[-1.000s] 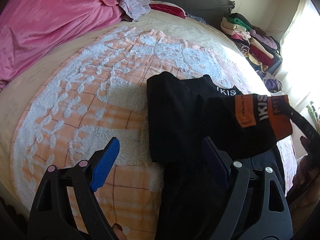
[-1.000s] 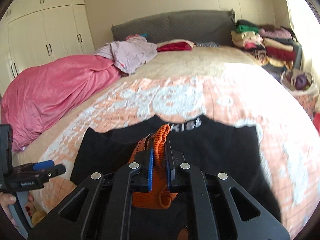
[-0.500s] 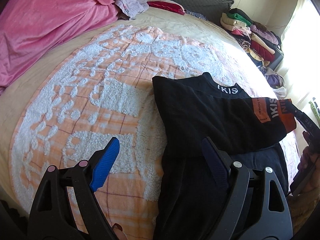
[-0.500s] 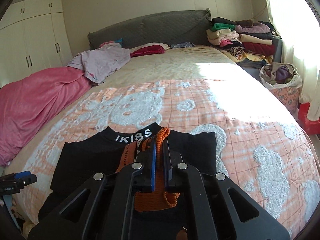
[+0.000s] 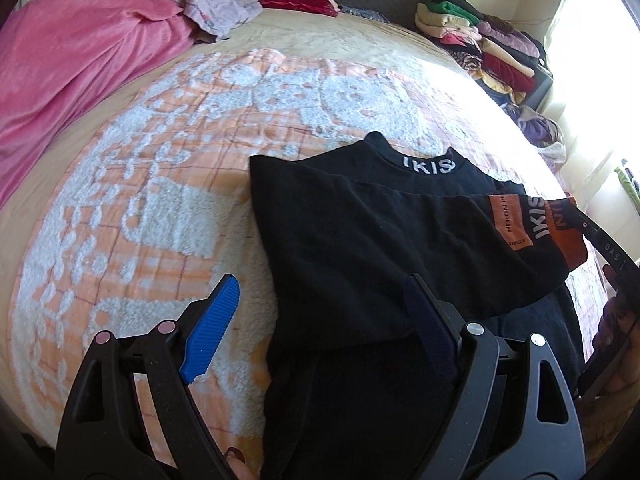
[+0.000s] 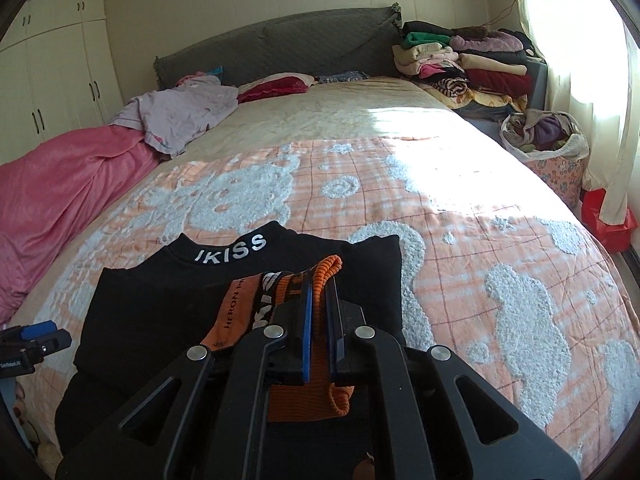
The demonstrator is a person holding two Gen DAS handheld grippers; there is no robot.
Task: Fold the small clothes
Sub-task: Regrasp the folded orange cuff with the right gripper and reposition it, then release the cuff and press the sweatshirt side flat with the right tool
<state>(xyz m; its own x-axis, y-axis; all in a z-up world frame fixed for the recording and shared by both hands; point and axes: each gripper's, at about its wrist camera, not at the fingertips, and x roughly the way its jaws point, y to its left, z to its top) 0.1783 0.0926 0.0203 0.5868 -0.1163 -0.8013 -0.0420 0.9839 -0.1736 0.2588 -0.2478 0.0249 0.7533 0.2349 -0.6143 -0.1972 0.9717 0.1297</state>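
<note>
A black top (image 5: 360, 240) (image 6: 168, 296) with white "IKISS" lettering on its collar lies on the orange and white blanket (image 5: 160, 184) (image 6: 480, 264). One sleeve is folded across its body and ends in an orange cuff (image 5: 560, 232) (image 6: 320, 276). My right gripper (image 6: 318, 296) is shut on that orange cuff over the top's right side. My left gripper (image 5: 320, 312) hangs open above the top's lower left edge, one blue pad over the blanket, the other over black cloth. It holds nothing.
A pink quilt (image 5: 68, 60) and a lilac garment (image 6: 180, 116) lie on the bed's left side. Folded clothes (image 6: 468, 64) are stacked at the far right by the headboard. A basket of laundry (image 6: 548, 140) stands on the floor on the right.
The right gripper carried the orange cuff to the right and lower, so the sleeve now lies flatter across the top. The left gripper shifted along the bed, still open.
</note>
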